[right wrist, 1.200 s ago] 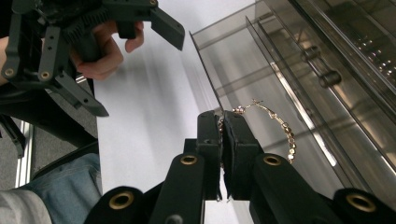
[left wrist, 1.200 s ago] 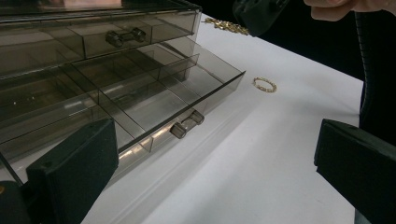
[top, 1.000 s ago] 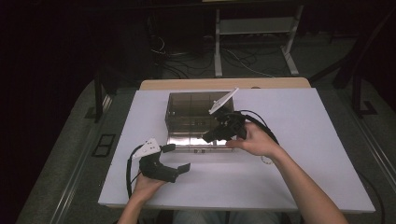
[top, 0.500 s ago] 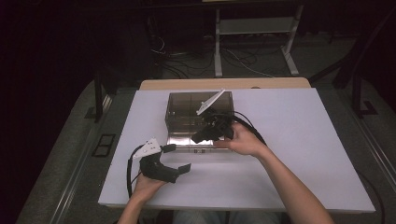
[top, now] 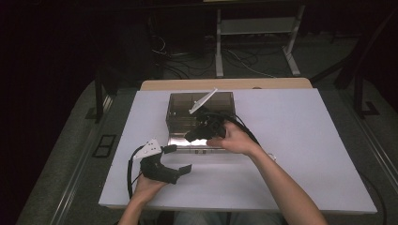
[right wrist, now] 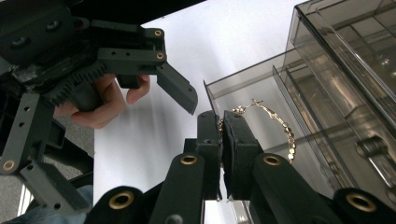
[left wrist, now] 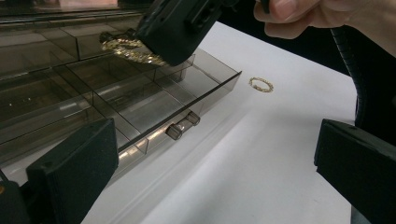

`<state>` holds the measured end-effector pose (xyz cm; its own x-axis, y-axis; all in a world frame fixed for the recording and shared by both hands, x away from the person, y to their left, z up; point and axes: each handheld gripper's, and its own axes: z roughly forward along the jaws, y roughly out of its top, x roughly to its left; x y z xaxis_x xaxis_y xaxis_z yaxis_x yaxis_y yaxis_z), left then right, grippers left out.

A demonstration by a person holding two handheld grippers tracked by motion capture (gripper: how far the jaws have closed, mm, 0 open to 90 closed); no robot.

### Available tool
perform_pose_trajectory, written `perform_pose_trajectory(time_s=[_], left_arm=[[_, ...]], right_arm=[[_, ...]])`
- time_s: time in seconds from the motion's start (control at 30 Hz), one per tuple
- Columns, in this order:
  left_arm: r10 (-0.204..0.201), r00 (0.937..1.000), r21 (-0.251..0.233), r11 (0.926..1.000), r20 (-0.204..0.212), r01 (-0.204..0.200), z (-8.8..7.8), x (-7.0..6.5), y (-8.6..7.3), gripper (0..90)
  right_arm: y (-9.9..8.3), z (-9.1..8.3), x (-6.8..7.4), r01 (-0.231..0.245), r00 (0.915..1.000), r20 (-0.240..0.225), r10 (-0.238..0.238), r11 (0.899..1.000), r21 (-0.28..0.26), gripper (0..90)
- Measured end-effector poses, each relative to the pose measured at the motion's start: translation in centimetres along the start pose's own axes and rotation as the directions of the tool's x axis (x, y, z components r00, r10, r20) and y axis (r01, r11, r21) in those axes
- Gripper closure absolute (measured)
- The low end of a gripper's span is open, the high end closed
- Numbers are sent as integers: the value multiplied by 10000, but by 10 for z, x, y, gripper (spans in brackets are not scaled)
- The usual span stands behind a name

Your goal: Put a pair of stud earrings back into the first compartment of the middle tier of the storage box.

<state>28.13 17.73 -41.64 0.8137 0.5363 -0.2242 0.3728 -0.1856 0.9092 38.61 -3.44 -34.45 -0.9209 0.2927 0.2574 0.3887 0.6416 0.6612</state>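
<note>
A smoky clear organiser box (top: 202, 105) stands mid-table with its divided drawer (top: 182, 140) pulled out toward me. My right gripper (top: 192, 137) hovers over the drawer, jaws shut on a gold beaded hoop (right wrist: 282, 127). The hoop hangs above a drawer compartment (right wrist: 261, 98). From the left gripper view, the right gripper (left wrist: 180, 28) holds the hoop (left wrist: 126, 46) over the drawer's rim (left wrist: 219, 81). My left gripper (top: 180, 159) rests on the table in front of the drawer, jaws wide apart and empty (left wrist: 215, 154).
A second small gold ring (left wrist: 260, 84) lies on the white table (top: 305, 140) just right of the drawer. The drawer has a small knob (left wrist: 182, 126) on its front. Cables trail from both grippers; floor and metal frame lie beyond the far edge.
My right gripper has moved left and slightly nearer, carrying the gold hoop over the open drawer. The left gripper has stayed put.
</note>
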Motion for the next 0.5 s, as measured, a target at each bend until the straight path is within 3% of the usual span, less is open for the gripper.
perform_pose_trajectory(time_s=[0.5], left_arm=[[74, 10000, 9, 10000, 32, -74, -1, 0, 0, 0]], right_arm=[[6, 24, -10, -199, 9997, -130, 199, 9998, -15, 848]])
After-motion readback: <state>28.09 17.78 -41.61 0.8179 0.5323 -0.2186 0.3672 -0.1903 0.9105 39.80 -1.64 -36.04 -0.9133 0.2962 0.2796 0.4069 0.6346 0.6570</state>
